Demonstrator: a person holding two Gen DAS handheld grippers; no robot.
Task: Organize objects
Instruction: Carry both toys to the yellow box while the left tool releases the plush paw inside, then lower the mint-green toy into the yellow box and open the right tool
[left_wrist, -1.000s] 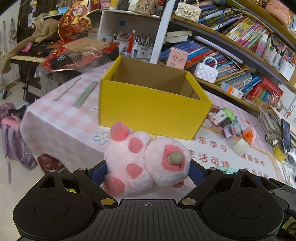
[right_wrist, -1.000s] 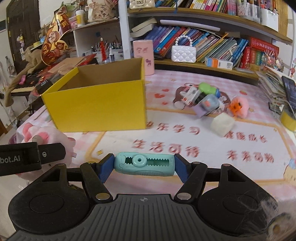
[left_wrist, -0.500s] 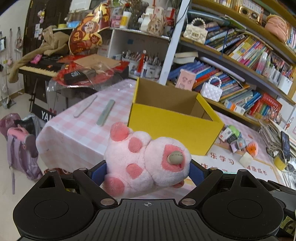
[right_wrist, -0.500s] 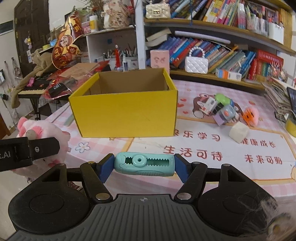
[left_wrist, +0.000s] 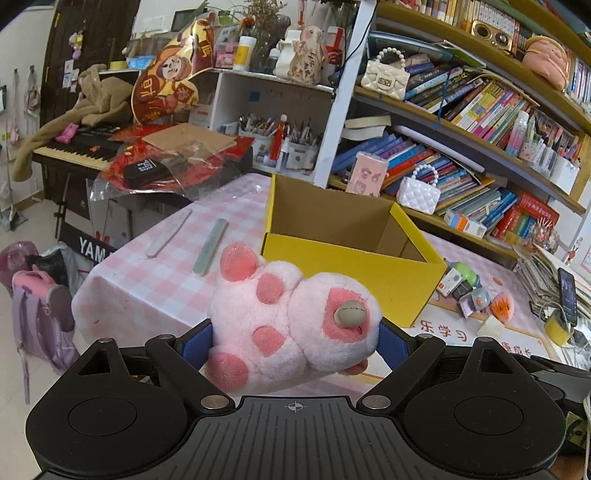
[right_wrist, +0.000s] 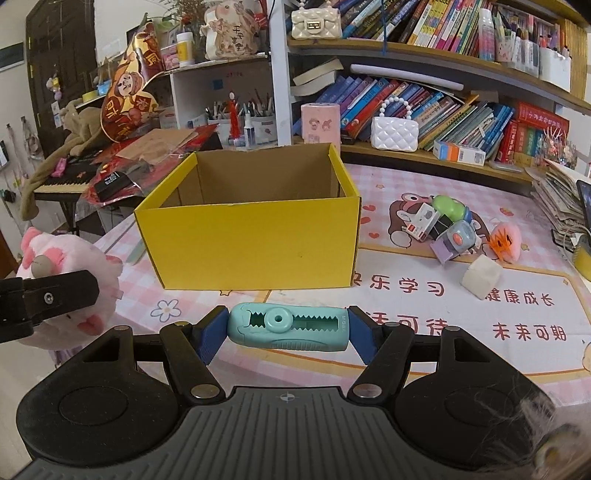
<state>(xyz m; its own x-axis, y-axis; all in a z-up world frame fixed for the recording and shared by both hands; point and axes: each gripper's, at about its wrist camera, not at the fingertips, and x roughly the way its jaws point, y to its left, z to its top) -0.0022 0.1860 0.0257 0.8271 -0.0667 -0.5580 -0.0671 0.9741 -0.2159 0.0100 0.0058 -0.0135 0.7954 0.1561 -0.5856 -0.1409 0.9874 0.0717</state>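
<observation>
My left gripper (left_wrist: 293, 341) is shut on a pink plush toy (left_wrist: 291, 325) with darker pink spots, held in the air in front of the table's near edge. The toy (right_wrist: 66, 273) and the left gripper's finger (right_wrist: 48, 297) show at the left of the right wrist view. My right gripper (right_wrist: 288, 330) is shut on a teal toothed plastic clip-like thing (right_wrist: 288, 326), lying crosswise between the blue pads. An open yellow cardboard box (right_wrist: 255, 243) (left_wrist: 354, 273) stands empty on the pink checked table, beyond both grippers.
Right of the box lie several small toys (right_wrist: 450, 229), an orange fluffy one (right_wrist: 504, 242) and a white block (right_wrist: 480, 275). Two flat strips (left_wrist: 210, 251) lie left of the box. Bookshelves (right_wrist: 443, 110) run behind; a keyboard piano (left_wrist: 74, 147) and a backpack (left_wrist: 40, 321) stand left.
Both grippers have drawn back from the box and risen a little, so the box looks smaller and farther. Each still holds its object the same way.
</observation>
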